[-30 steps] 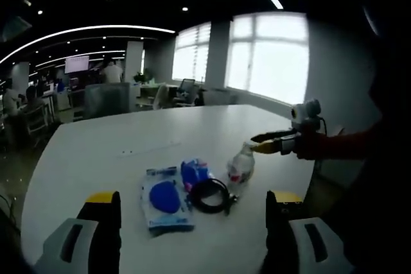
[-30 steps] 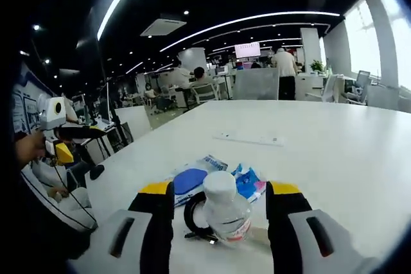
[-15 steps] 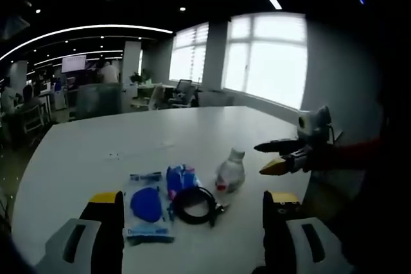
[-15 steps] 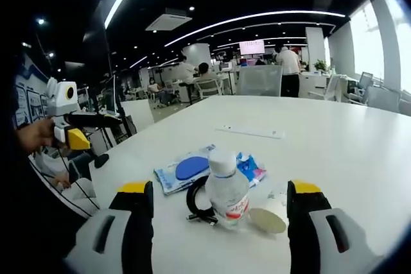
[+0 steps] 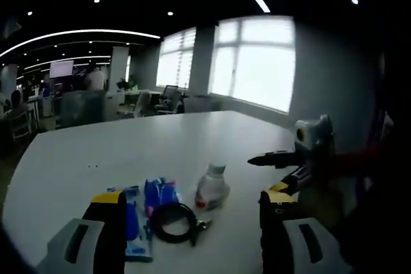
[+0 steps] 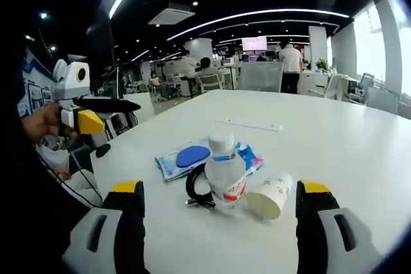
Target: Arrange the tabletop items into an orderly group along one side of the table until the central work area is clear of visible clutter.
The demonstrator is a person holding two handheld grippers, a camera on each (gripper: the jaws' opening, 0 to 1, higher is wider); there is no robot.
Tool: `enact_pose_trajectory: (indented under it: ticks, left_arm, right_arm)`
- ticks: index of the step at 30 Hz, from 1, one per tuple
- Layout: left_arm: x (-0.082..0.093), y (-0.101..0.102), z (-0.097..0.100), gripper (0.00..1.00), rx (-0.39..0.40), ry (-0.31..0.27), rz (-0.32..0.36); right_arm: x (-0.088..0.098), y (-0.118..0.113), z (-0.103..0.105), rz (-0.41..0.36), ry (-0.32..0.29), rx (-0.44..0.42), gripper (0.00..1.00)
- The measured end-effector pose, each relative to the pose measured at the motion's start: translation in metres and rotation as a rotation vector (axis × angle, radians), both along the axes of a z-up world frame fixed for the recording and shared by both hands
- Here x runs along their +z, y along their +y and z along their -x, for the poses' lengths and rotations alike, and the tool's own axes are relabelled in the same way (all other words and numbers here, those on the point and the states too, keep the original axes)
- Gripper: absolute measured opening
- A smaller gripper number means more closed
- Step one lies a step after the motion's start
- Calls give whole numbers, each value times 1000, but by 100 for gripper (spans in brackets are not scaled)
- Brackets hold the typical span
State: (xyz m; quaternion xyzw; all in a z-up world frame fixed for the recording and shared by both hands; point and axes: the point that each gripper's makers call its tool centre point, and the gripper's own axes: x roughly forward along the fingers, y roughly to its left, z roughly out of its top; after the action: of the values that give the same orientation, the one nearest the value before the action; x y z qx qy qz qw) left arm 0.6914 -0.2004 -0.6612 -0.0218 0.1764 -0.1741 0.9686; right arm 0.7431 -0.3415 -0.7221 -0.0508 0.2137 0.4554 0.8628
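A white counter (image 6: 334,139) in an open-plan office carries one small cluster: one clear bottle (image 6: 225,172) standing upright, one black cable coil (image 6: 196,187) at its foot, one blue pack (image 6: 183,158) lying flat and one smaller blue packet (image 6: 247,155) behind the bottle. The right gripper view adds one paper cup (image 6: 270,196) tipped on its side just beside the bottle, its mouth toward the camera; its contents cannot be made out. In the left gripper view the bottle (image 5: 212,186), coil (image 5: 170,222), pack (image 5: 131,222) and packet (image 5: 159,192) appear. The left claw (image 5: 188,239) is spread wide and holds nothing; the right claw (image 6: 218,222) likewise gapes wide and empty, the cluster lying beyond its tips
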Motion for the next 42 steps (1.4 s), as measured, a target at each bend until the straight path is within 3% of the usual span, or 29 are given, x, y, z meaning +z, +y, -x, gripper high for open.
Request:
enact_pose_trajectory:
  ticks: [7, 10, 13, 25, 28, 36, 42]
  left_arm:
    - [-3, -28, -22, 81, -68, -10, -13]
    - [-1, -39, -30, 76, -103, -43, -31]
    - [1, -49, -37, 75, -132, -72, -4]
    - [-27, -73, -72, 61, -197, -68, -56]
    - [-33, -81, -77, 59, -220, -60, -85]
    - [-50, -91, -90, 52, -229, -39, -87]
    - [-52, -94, -97, 45, -227, -65, -96]
  right_arm:
    - [-6, -8, 0, 9, 10, -28, 95]
    - [-9, -11, 1, 13, 12, -36, 95]
    - [-10, -12, 2, 17, 11, -38, 95]
    - [-1, -17, -3, -13, 4, -78, 93]
    - [-6, -20, -2, -12, 13, -86, 93]
    - [-12, -25, 6, 2, 26, -94, 93]
    - [-10, -28, 7, 12, 18, -91, 93]
